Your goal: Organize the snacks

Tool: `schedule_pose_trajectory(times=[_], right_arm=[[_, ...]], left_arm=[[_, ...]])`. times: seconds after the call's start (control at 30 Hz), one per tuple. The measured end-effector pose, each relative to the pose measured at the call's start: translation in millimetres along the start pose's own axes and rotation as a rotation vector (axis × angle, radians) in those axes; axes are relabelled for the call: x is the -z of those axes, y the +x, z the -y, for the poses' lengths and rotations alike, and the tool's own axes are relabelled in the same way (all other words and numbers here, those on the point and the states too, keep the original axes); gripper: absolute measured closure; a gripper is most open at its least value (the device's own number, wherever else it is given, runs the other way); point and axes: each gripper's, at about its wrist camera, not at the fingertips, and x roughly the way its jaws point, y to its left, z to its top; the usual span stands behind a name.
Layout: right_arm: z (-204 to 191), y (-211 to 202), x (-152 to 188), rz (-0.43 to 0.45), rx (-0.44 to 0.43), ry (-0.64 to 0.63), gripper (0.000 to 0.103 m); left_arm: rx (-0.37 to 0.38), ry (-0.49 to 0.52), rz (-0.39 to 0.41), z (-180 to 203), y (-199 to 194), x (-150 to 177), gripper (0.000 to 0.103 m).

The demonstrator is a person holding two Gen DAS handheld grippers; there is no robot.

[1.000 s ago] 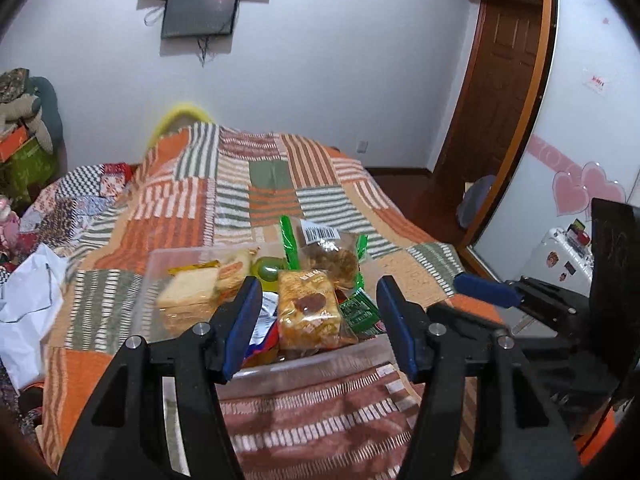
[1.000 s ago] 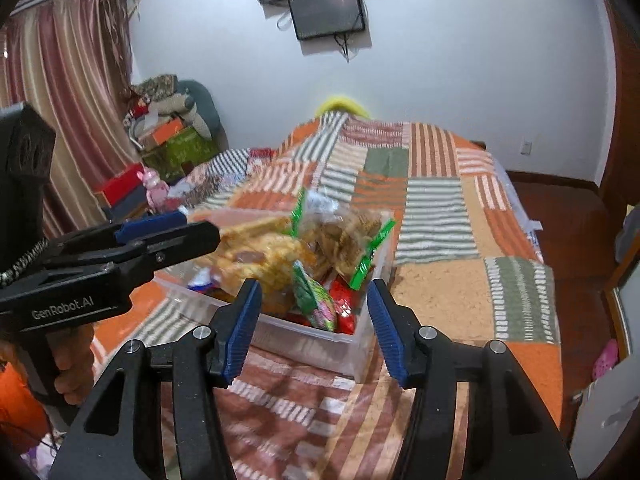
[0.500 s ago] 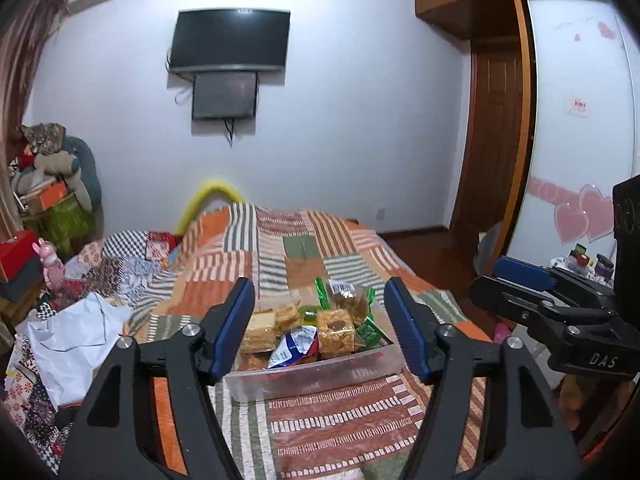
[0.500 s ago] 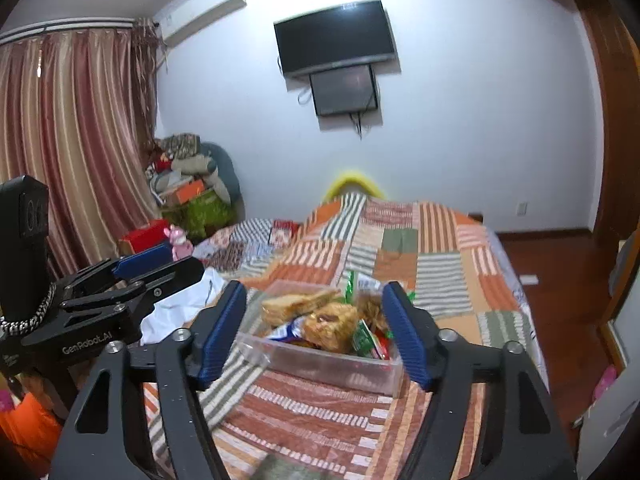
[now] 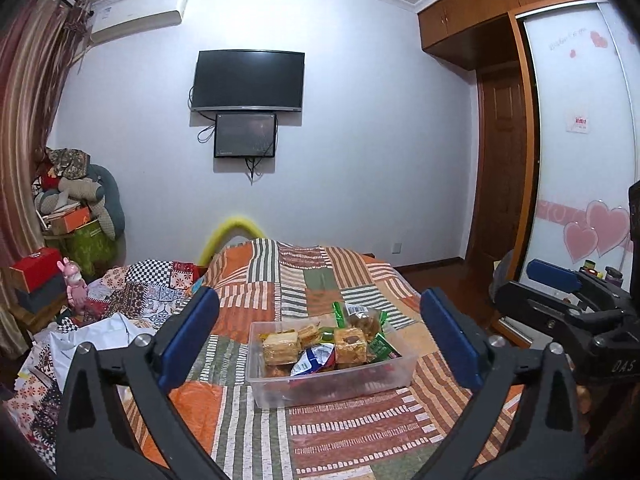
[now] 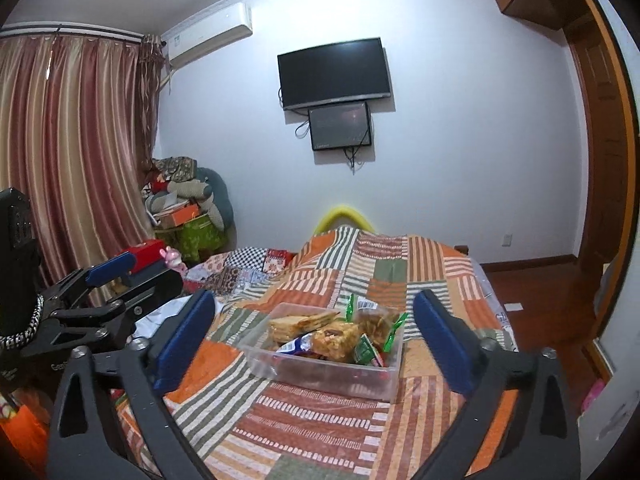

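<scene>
A clear plastic box (image 5: 320, 388) (image 6: 320, 376) stands on a patchwork bedspread (image 5: 304, 288) (image 6: 384, 272) and holds several wrapped snacks: square cakes (image 5: 350, 346), a sandwich biscuit pack (image 5: 280, 348), a blue-white packet (image 5: 316, 362), green packets (image 6: 362, 352). My left gripper (image 5: 320, 334) is open and empty, held back from the box and above it. My right gripper (image 6: 314, 330) is open and empty, also back from the box. Each gripper shows at the edge of the other's view, the right one (image 5: 560, 296) and the left one (image 6: 108, 288).
A bed fills the middle. Crumpled cloth and white fabric (image 5: 108, 332) lie on its left. Boxes and soft toys (image 5: 76, 216) pile in the left corner by the curtain (image 6: 68, 168). A wardrobe with heart stickers (image 5: 584, 184) stands right. A TV (image 5: 248, 80) hangs on the far wall.
Both grippers have pulled back and up from the box, which now looks smaller and farther. Both stay open and empty. The snacks in the box have not moved.
</scene>
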Motion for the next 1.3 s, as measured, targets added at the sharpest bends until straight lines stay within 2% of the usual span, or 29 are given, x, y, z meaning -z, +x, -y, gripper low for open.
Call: schedule_pose_trajectory(times=[1.3], right_arm=[[-3, -8, 6, -0.002, 0.007, 0.004, 0.000]], left_arm=[[-0.002, -0.023, -0.001, -5, -5, 9, 0.000]])
